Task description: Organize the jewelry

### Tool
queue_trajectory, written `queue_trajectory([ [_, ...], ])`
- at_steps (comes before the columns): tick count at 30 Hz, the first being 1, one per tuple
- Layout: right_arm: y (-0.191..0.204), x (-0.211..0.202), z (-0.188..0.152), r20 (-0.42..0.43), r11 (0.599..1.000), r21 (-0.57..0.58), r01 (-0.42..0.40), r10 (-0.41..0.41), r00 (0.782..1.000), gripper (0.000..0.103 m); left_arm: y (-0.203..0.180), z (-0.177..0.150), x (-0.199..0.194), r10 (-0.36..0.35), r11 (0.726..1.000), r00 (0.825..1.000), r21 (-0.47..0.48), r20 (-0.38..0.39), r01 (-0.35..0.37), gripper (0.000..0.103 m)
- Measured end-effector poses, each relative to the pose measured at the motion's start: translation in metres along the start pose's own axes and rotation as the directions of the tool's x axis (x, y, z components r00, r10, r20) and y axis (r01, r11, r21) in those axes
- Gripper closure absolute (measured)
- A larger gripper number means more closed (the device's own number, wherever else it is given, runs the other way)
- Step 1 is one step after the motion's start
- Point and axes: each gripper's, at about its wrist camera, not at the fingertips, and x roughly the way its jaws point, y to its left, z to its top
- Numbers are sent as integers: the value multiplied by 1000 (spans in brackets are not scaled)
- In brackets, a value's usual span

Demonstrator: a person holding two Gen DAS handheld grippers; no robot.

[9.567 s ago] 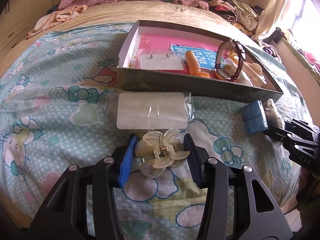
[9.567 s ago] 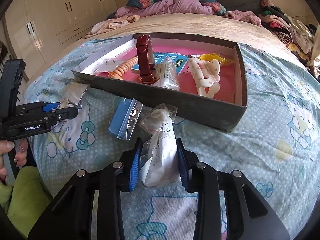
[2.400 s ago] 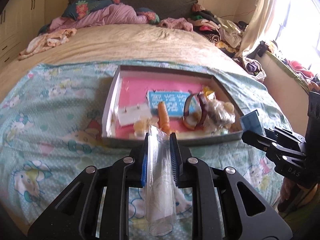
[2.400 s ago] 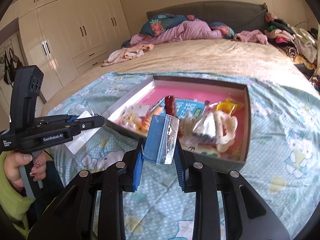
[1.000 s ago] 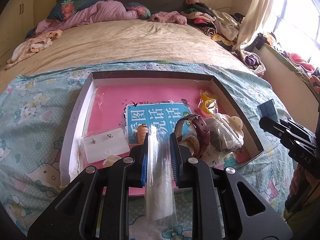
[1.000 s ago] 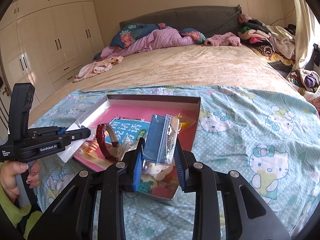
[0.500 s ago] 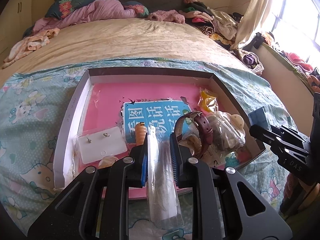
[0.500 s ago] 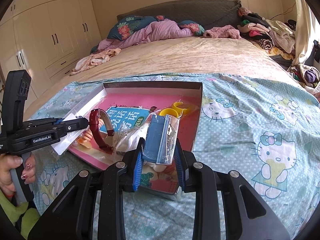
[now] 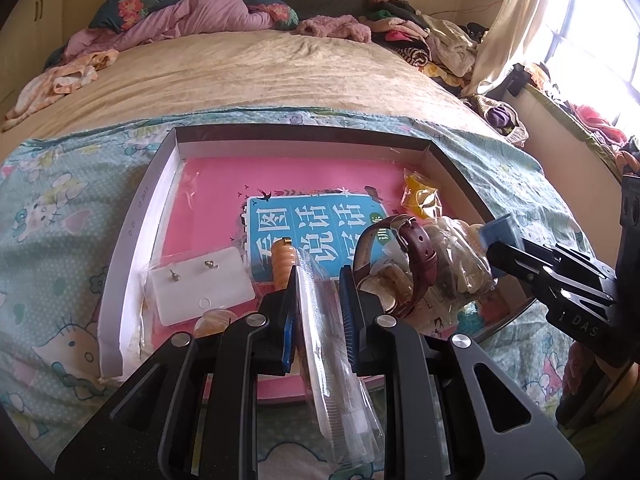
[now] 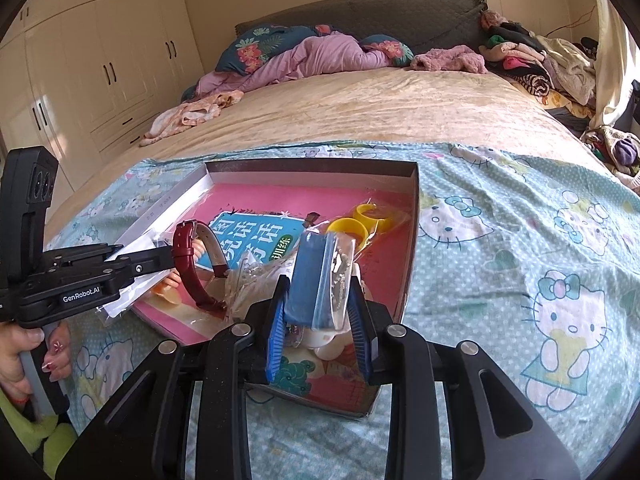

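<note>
A shallow cardboard box (image 9: 136, 216) with a pink floor lies on the bed; it also shows in the right wrist view (image 10: 416, 200). It holds an earring card (image 9: 200, 280), an orange spiral band (image 9: 282, 264), a maroon watch (image 9: 416, 256), clear bags and a yellow bag (image 9: 420, 200). My left gripper (image 9: 318, 296) is shut on a clear plastic packet (image 9: 336, 376) over the box's near edge. My right gripper (image 10: 318, 300) is shut on a blue and clear packet (image 10: 316, 284) over the box's near right corner.
A Hello Kitty sheet (image 10: 520, 264) covers the near part of the bed. Clothes are piled at the head of the bed (image 9: 192, 12) and far right (image 9: 420, 44). White wardrobes (image 10: 100, 60) stand on the left. A window (image 9: 592, 20) is on the right.
Both grippers have moved closer to the box with their packets still held. The left one is lower over the near edge; the right one is over the right corner.
</note>
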Motion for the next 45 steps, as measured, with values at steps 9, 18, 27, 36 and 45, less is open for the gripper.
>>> queue_trajectory([
  [9, -5, -9, -1, 17, 999, 35, -6, 6, 1000, 56, 0, 0, 0, 0, 1000, 1000, 1, -1, 0, 91],
  [18, -6, -27, -5, 43, 998, 67, -8, 6, 999, 32, 1, -1, 3, 6, 1000, 1000, -4, -7, -6, 91],
  [27, 0, -39, -5, 47, 998, 59, -13, 10, 999, 26, -2, -2, -6, 13, 1000, 1000, -10, -11, -13, 72],
  [36, 6, -52, -4, 58, 999, 49, -10, 7, 998, 26, -4, 1, -23, 28, 1000, 1000, -13, 9, -28, 55],
  [45, 14, -69, -1, 81, 999, 31, -12, 10, 997, 26, -7, 4, -48, 35, 999, 999, -23, 34, -34, 31],
])
